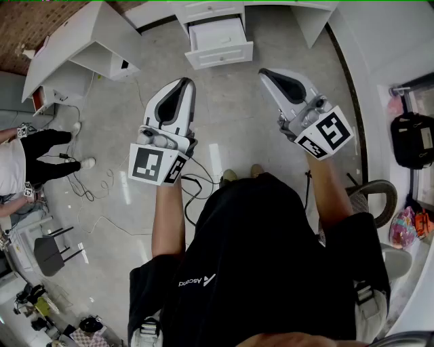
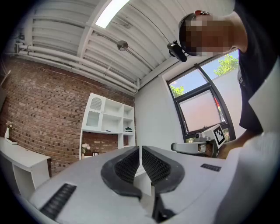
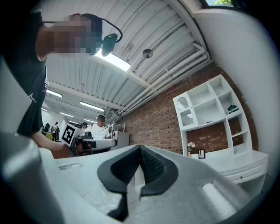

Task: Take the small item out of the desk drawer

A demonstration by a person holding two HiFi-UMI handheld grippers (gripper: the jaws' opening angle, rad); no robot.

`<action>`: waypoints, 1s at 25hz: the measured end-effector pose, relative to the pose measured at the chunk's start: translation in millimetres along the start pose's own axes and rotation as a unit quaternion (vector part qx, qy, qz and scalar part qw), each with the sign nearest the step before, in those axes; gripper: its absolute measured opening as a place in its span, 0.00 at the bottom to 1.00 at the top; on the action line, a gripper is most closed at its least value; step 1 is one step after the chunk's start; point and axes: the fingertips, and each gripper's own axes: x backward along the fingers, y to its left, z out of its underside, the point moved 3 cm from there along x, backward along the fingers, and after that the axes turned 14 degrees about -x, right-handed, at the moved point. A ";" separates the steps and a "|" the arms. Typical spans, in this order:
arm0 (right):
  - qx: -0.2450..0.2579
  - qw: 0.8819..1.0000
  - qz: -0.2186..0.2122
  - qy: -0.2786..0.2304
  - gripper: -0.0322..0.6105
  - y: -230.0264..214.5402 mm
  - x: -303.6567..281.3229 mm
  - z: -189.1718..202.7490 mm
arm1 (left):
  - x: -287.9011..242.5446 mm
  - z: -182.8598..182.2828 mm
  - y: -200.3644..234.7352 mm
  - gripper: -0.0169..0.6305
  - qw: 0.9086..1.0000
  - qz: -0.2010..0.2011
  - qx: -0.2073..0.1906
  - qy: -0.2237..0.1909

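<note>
The left gripper [image 2: 140,151] has its jaws pressed together. The dark ribbed pads [image 2: 154,166] meet at the tips, with only a thin sliver of light lower down and nothing held between them. The right gripper [image 3: 140,149] is likewise closed tight on itself, its pads [image 3: 151,164] touching at the tip and pinching nothing. Neither gripper touches any surface; both are held up in the air side by side, a little apart, each pointing forward.

Ahead of both sets of tips and well clear of them stands the white desk [image 1: 203,10], its drawer [image 1: 220,54] pulled open. The drawer lies roughly between the lines of the two grippers, nearer the left one's line. The small item cannot be made out: from above the drawer's inside reads as plain white, and neither gripper view shows the drawer at all.

Beyond the left gripper's tips are a white shelf unit [image 2: 109,120] against a brick wall [image 2: 48,100], with the other gripper off to its right. What stands on the shelves is too small to name. Far to the left of the left gripper a second person [image 1: 27,159] is cut off by the frame edge, and cables [image 1: 95,190] trail over the floor [image 1: 224,129] below it.
</note>
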 end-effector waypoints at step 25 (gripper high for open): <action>-0.002 1.000 -0.003 -0.025 0.05 -104.5 53.4 -24.8 | -93.0 19.6 -36.0 0.05 1.000 -0.010 -0.018 0.019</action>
